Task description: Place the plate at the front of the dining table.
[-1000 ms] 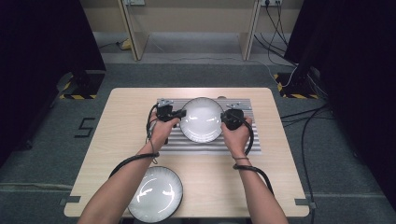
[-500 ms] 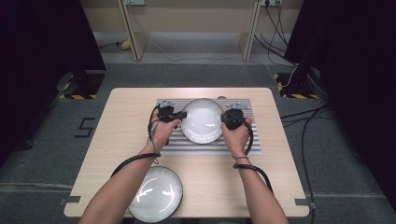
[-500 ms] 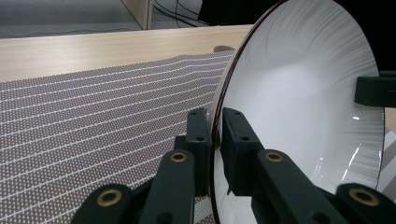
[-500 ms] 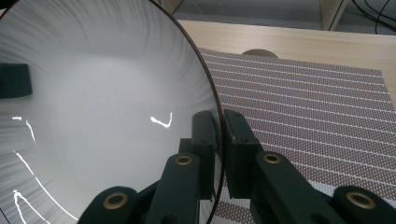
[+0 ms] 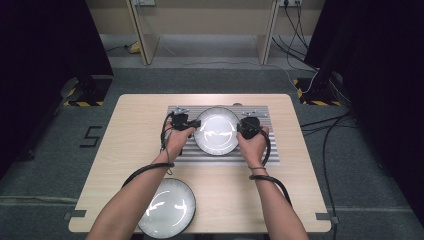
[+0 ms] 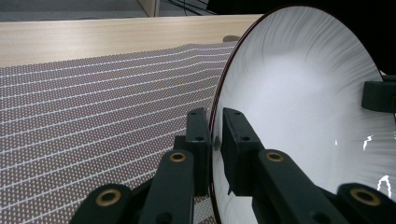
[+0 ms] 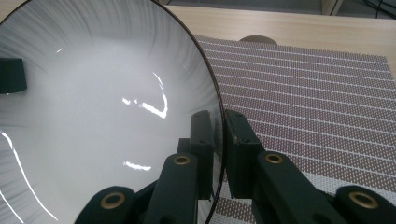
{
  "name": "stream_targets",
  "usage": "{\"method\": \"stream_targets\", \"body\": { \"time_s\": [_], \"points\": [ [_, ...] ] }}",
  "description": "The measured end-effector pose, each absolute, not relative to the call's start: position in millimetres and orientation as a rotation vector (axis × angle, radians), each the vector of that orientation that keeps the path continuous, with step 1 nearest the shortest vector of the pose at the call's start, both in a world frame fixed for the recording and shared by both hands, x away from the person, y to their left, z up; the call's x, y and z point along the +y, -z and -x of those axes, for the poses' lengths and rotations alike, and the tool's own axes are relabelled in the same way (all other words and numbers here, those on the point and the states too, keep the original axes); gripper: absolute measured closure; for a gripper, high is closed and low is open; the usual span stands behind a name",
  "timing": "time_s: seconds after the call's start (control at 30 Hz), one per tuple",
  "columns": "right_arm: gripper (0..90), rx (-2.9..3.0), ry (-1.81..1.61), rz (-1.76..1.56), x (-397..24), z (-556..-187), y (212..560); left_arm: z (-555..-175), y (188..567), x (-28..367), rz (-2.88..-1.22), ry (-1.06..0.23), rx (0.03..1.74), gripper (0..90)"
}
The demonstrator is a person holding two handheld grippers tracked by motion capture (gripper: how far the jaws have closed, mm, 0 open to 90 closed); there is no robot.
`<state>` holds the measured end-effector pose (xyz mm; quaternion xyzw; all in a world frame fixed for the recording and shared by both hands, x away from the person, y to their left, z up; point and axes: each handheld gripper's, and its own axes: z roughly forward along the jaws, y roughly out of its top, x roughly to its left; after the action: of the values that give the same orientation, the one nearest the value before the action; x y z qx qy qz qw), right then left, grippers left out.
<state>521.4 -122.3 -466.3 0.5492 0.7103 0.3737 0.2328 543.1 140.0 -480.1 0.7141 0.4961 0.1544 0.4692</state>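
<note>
Two plates are on the table in the high view: one white plate [image 5: 216, 131] sits on the striped mat [image 5: 272, 150] at the far middle, and a second plate [image 5: 167, 207] lies at the near edge, partly under the person's left forearm. Both forearms reach forward from the bottom, one to each side of the far plate, hands turned inward. The left gripper [image 5: 192, 124] meets the plate's left rim and the right gripper [image 5: 240, 129] its right rim, so the plate is between the two hands. One cable loops back from each gripper along the forearm.

In the left gripper view, the two black jaws stand narrow, one on each side of the plate's dark-edged rim [image 6: 215, 140], clamped on it. The plate's white face fills the right side, with the mat [image 6: 93, 116] behind and the wooden table [image 6: 93, 37] beyond.

In the right gripper view, the jaws also stand narrow across the rim [image 7: 219, 140], the left one against the plate's face. These jaws have just been opening a little, with the rim between them.
</note>
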Motion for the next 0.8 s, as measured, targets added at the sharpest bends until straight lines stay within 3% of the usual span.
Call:
{"method": "stream_targets", "body": {
  "time_s": [0.8],
  "points": [
    [84.5, 1.945, -0.989, -1.53, -123.9, -525.3, 468.1, -548.1, 478.9, 139.9, -1.78, -0.421, 1.23, 82.4]
  ]
}}
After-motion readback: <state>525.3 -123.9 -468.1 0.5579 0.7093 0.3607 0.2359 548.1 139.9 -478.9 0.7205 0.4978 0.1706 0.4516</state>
